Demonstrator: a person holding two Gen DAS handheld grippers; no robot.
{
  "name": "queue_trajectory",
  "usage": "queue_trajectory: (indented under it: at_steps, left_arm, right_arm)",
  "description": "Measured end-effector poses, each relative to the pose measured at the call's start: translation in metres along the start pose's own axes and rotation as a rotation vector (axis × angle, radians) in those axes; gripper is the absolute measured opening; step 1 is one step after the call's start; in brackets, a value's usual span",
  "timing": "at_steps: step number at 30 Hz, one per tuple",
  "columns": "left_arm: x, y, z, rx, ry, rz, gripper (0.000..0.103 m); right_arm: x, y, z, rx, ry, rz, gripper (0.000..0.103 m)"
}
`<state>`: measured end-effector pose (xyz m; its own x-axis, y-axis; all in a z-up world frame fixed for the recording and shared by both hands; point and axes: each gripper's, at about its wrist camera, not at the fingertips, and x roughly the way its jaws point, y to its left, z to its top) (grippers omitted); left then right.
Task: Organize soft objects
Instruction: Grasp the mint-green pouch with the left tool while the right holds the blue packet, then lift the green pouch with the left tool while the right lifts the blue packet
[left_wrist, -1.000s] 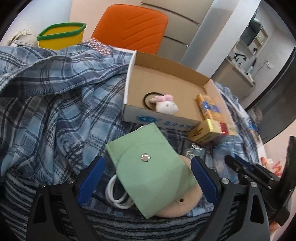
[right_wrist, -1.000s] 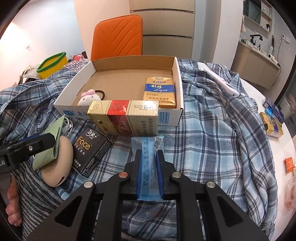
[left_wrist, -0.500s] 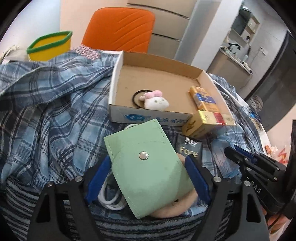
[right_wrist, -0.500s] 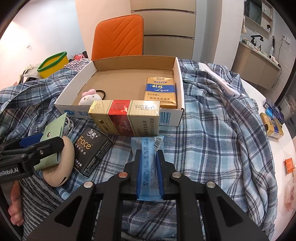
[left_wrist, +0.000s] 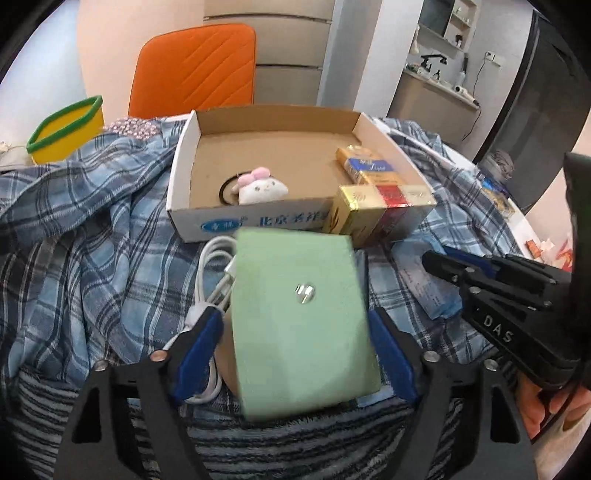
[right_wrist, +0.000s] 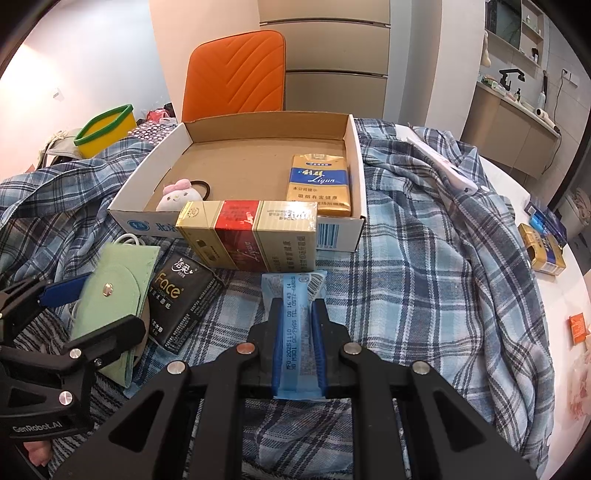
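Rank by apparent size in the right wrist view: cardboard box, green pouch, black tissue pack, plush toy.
1. cardboard box
2. green pouch and black tissue pack: look close in size, and the left gripper hides part of the pouch, so unranked
3. plush toy, partly hidden by the box wall

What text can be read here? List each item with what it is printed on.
"Face": black tissue pack.
"Liqun": blue-gold pack in the box.
"Liqun", sideways: red-gold carton.
"MFG:20251110", "TEL:0572-": blue packet in the right gripper; the rest is too small.
"GenRobot.AI": left gripper.
"DAS": right gripper, left view.
Chinese print on the box front, packs: unreadable.
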<state>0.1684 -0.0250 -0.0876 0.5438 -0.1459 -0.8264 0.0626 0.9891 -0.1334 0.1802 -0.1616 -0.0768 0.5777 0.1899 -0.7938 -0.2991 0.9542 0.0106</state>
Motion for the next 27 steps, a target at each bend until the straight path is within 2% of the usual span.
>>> queue_trajectory:
  at_steps: [4,12,13,14,17,20,23,27]
  left_arm:
    - [0.007,-0.001,0.0,0.011,0.025,0.014,0.085]
    - [0.001,0.001,-0.001,0.007,-0.006,-0.025,0.085]
    - [0.0,0.004,0.0,-0.009,-0.01,-0.036,0.083]
    - [-0.002,0.009,-0.001,-0.035,-0.017,-0.041,0.075]
    - [-0.007,0.019,-0.002,-0.082,-0.031,-0.095,0.074]
    - [-0.01,0.017,-0.002,-0.074,-0.047,-0.102,0.073]
    - [-0.023,0.014,-0.003,-0.055,-0.112,-0.112,0.073]
    - [-0.05,0.003,-0.009,0.005,-0.27,-0.091,0.073]
  right_arm:
    - [0.0,0.0,0.0,-0.001,0.002,0.0,0.014]
    - [0.0,-0.001,0.001,0.007,0.001,-0.002,0.014]
    - [0.0,-0.002,0.001,0.011,0.0,-0.001,0.014]
    - [0.0,-0.002,0.001,0.015,-0.001,0.0,0.014]
    - [0.0,-0.002,0.001,0.013,0.002,0.004,0.014]
    - [0.0,-0.002,0.001,0.012,0.001,-0.001,0.014]
    - [-0.005,-0.005,0.001,0.027,-0.029,-0.003,0.013]
    - [-0.036,-0.009,-0.001,0.056,-0.199,0.054,0.012]
